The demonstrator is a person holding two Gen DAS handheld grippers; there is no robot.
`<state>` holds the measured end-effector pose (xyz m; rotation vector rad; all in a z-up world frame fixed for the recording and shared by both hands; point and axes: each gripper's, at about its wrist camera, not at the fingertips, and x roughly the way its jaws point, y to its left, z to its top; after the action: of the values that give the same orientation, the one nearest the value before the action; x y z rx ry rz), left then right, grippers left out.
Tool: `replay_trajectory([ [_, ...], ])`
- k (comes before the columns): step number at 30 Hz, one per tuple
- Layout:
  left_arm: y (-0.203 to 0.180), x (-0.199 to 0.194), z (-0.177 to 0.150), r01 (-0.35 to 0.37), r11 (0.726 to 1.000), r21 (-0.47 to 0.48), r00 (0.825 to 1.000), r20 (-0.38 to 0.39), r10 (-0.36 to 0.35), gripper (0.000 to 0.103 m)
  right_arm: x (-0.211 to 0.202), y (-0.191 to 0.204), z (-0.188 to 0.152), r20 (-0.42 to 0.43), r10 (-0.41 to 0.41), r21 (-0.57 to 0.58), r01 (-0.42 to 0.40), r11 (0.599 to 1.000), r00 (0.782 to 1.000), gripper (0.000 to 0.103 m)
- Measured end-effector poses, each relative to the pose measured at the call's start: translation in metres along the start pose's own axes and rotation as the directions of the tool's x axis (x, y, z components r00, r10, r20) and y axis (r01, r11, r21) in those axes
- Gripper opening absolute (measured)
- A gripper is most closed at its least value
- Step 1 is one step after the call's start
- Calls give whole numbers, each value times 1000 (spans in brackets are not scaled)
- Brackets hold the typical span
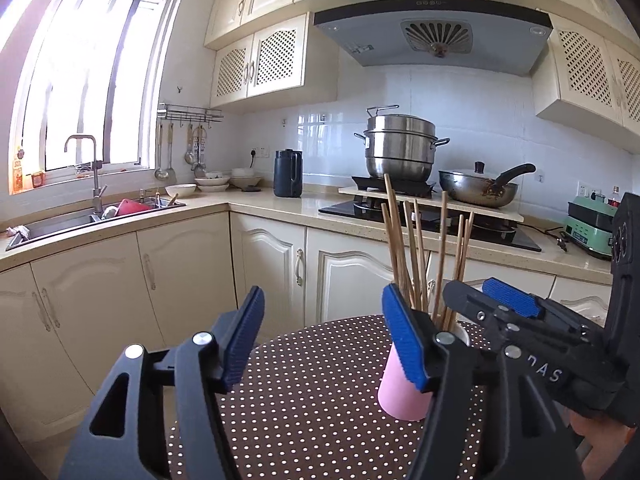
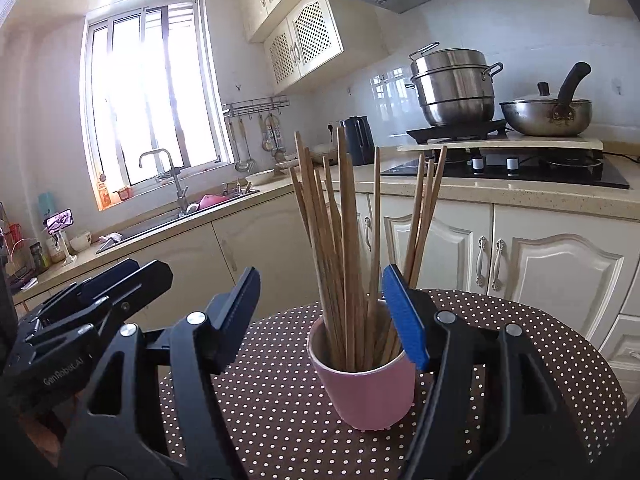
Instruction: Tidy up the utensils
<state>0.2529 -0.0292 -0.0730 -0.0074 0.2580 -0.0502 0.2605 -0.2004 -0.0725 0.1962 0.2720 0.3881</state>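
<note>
The left gripper (image 1: 324, 340) has its jaws standing apart with nothing pressed between the blue pads; only dotted cloth shows in the gap. Its right-hand pad sits in front of the pink cup (image 1: 400, 396), which lies at about four o'clock from the middle of the left wrist view, and whether that pad brushes the cup wall I cannot tell from this angle. The right gripper (image 2: 332, 320) is likewise spread wide and holds nothing. The cup (image 2: 368, 392) stands upright between its two fingers, closer to the right-hand pad, which overlaps the rim at about three o'clock of the cup; the left pad is clear of it.

From the cup rises a loose bundle of wooden chopsticks (image 2: 344, 248), fanned out, most leaning toward eleven o'clock and a few toward one o'clock. In the left wrist view the same chopsticks (image 1: 416, 248) stick up behind the right pad, and the right gripper's black body enters from three o'clock, near the cup.

The cup rests on a round table with a brown cloth with white dots (image 2: 520, 340).

Beyond, cream cabinets run under a pale countertop (image 1: 260, 204). At nine o'clock in the left wrist view a sink (image 1: 60, 224) sits under a bright window. At one o'clock a steel steamer pot (image 1: 400, 148) and a wok (image 1: 480, 188) stand on the stove, below a range hood (image 1: 432, 36). A dark kettle (image 1: 288, 172) stands between sink and stove.
</note>
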Motion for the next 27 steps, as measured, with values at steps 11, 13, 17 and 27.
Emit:
replay_trajectory([
  [11, 14, -102, 16, -103, 994, 36, 989, 108, 99, 71, -87, 56, 13, 61, -37, -41, 39, 998, 997, 66],
  [13, 16, -123, 19, -106, 994, 29, 987, 121, 102, 72, -110, 70, 14, 79, -40, -49, 44, 998, 996, 72],
  [17, 21, -160, 24, -91, 996, 19, 986, 142, 88, 76, -145, 93, 14, 104, -66, -73, 73, 995, 992, 79],
  [27, 20, -230, 25, -107, 994, 34, 975, 201, 98, 83, -201, 137, -1, 180, -126, -146, 153, 977, 976, 91],
])
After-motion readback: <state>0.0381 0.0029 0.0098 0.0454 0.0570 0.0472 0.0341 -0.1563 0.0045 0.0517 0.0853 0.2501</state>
